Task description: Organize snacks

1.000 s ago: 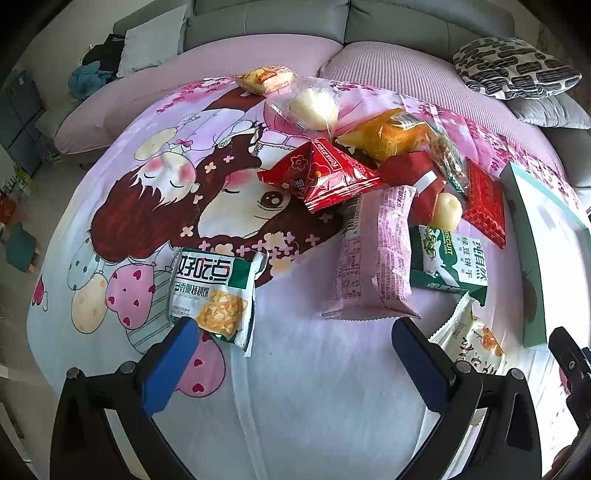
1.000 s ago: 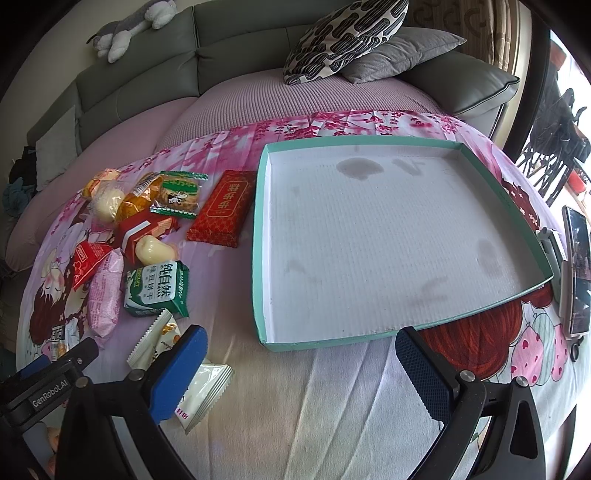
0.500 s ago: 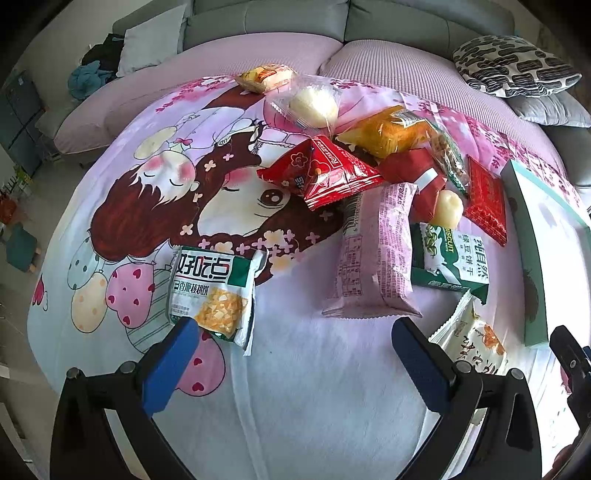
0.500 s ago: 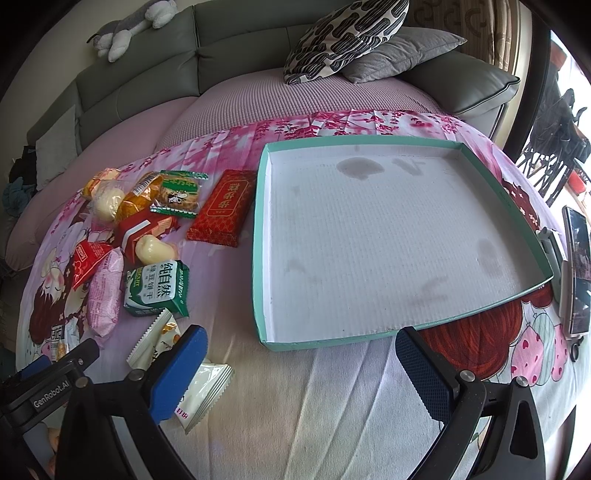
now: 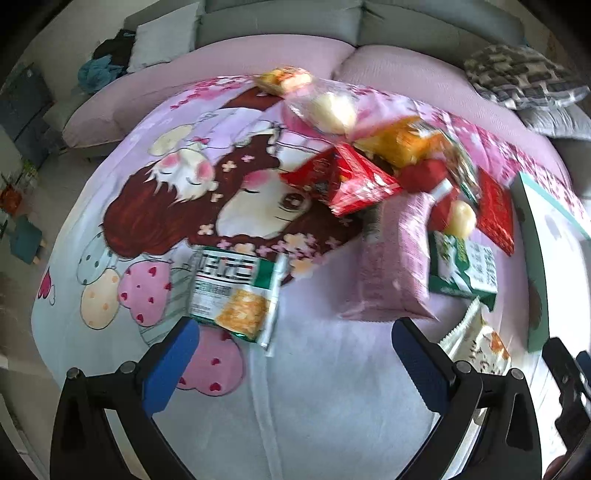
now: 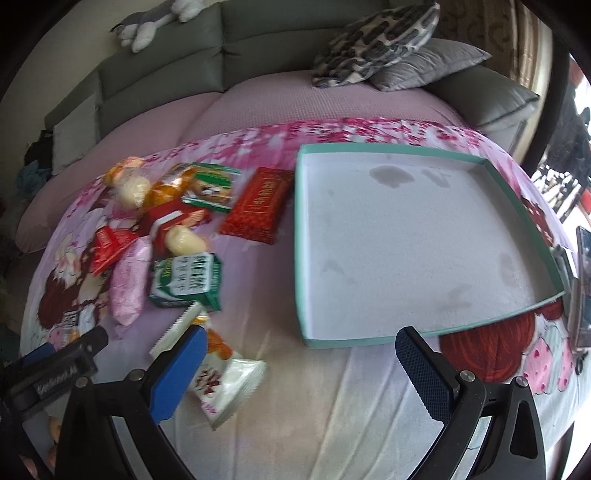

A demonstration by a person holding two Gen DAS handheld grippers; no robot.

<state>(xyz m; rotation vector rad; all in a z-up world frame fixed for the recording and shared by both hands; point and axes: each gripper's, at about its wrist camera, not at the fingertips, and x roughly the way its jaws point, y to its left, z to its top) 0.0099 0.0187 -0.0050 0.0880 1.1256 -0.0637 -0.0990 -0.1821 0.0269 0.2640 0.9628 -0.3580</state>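
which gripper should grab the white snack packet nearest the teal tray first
Right, probably. The right gripper is open with its left finger already over the white snack packet, and the teal tray lies directly ahead. The left gripper is also open, but the packet sits off beside its right finger.

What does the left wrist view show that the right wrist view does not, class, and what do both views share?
Only the left wrist view shows the green-and-white snack bag with yellow pieces lying whole beside the open left gripper, and the teal stool on the floor.

Only the right wrist view shows the whole teal tray with nothing in it, the grey plush toy on the sofa back, and the open right gripper.

Both show the pink packet, the green biscuit pack, the flat red pack and the patterned cushion.
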